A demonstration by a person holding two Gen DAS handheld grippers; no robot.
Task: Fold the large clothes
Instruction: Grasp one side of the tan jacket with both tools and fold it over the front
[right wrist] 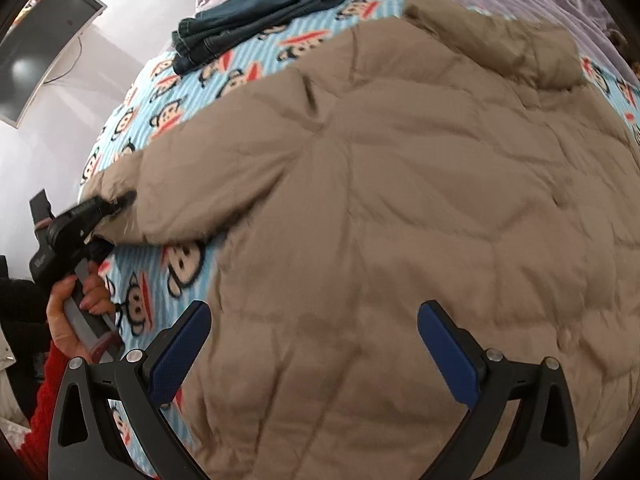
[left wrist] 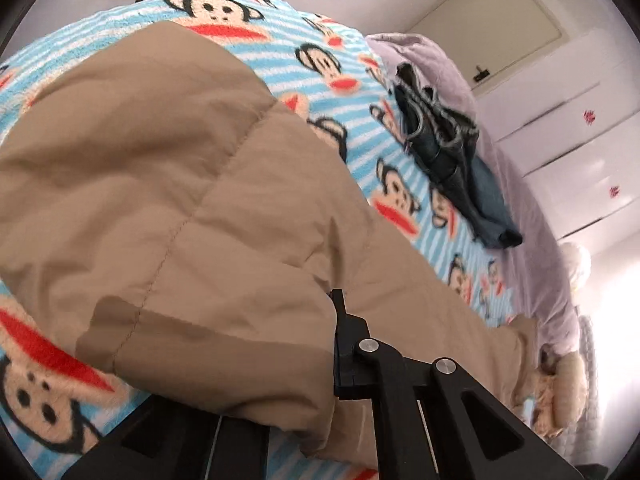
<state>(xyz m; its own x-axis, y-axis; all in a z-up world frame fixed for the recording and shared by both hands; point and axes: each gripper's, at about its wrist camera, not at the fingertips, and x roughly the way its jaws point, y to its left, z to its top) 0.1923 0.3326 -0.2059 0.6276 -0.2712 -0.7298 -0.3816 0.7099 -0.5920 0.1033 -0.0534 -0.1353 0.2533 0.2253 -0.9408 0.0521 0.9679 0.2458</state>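
On bed [right wrist: 168,80]: left tongs [right wrist: 114,204] clamped on puffer jacket [right wrist: 400,200] sleeve cuff, right tongs [right wrist: 314,344] wide, hovering. Slick padding, could slip mid-fold.

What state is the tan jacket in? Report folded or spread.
Mostly spread: tan jacket lies flat across the monkey blanket; left gripper grips its sleeve.

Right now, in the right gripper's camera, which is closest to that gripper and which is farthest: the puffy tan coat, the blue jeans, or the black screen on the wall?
From the right gripper:
1. Puffy tan coat, right under the open fingers.
2. Blue jeans, past the coat, up on the monkey blanket.
3. Black screen, off the bed on the wall, upper left.
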